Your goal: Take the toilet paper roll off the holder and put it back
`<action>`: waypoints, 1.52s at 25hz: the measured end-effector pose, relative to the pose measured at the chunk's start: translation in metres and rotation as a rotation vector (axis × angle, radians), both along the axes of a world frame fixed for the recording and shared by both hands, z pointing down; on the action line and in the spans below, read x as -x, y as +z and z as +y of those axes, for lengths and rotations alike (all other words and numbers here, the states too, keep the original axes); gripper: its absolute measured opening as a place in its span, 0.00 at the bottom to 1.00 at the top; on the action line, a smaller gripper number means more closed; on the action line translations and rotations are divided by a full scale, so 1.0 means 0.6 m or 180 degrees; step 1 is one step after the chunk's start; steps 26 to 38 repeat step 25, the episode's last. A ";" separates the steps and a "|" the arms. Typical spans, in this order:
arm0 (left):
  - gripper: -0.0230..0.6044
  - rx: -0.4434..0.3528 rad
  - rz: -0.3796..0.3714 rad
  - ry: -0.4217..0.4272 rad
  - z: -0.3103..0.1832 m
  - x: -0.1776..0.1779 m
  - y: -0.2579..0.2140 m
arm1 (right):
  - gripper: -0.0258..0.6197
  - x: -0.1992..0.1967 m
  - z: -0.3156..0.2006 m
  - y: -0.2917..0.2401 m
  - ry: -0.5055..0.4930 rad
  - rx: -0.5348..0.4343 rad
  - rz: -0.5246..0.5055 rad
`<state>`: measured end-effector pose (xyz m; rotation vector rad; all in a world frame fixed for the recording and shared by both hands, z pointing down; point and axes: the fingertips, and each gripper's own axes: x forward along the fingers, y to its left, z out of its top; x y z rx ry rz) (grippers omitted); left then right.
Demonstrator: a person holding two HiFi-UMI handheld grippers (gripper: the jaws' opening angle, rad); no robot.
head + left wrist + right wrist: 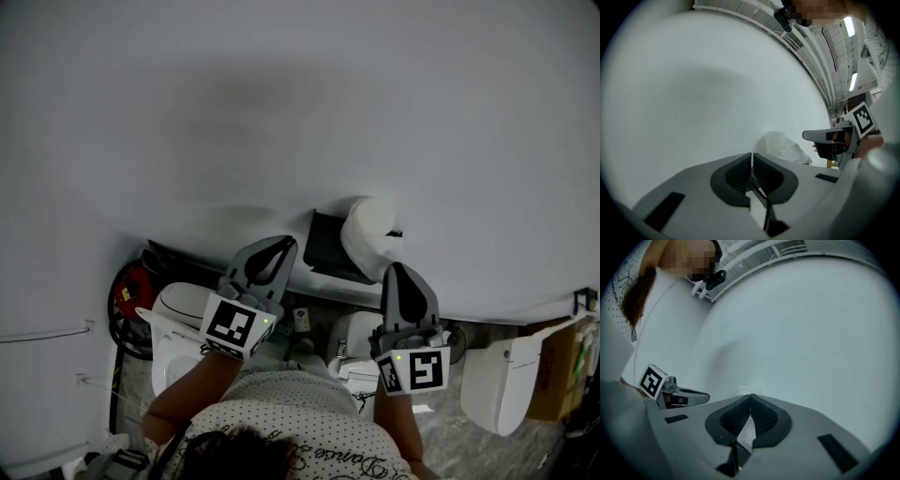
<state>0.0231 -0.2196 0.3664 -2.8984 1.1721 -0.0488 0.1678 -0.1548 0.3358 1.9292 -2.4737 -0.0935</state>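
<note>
Both clenched, empty: left claw [279, 246], right claw [397, 272]. White toilet paper roll [367, 234] on black wall holder [328, 246], just ahead between claws. Likely light, squashy; grip gently across outer sides.

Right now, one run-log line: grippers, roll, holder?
left gripper: shut, empty | right gripper: shut, empty | toilet paper roll: on holder, ungripped

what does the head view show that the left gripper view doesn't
Only the head view: the black holder and white toilets below. Only the left gripper view: ceiling lights and the left tool with its jaws shut, nothing between. Both: the toilet paper roll, the right tool and the white wall.
</note>
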 end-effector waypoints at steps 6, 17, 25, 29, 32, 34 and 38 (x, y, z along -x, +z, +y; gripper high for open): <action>0.07 -0.0036 0.0025 0.0009 0.000 -0.001 -0.006 | 0.06 -0.001 0.000 -0.004 0.0011 -0.0026 -0.0008; 0.07 -0.0019 0.0024 -0.0018 -0.003 0.003 -0.007 | 0.06 0.000 -0.001 -0.005 0.0020 -0.0017 -0.0008; 0.07 -0.0008 0.0056 0.0000 -0.001 0.002 -0.008 | 0.06 0.002 -0.002 -0.004 0.0010 -0.0011 -0.0005; 0.07 -0.0008 0.0056 0.0000 -0.001 0.002 -0.008 | 0.06 0.002 -0.002 -0.004 0.0010 -0.0011 -0.0005; 0.07 -0.0008 0.0056 0.0000 -0.001 0.002 -0.008 | 0.06 0.002 -0.002 -0.004 0.0010 -0.0011 -0.0005; 0.07 -0.0008 0.0056 0.0000 -0.001 0.002 -0.008 | 0.06 0.002 -0.002 -0.004 0.0010 -0.0011 -0.0005; 0.07 -0.0008 0.0056 0.0000 -0.001 0.002 -0.008 | 0.06 0.002 -0.002 -0.004 0.0010 -0.0011 -0.0005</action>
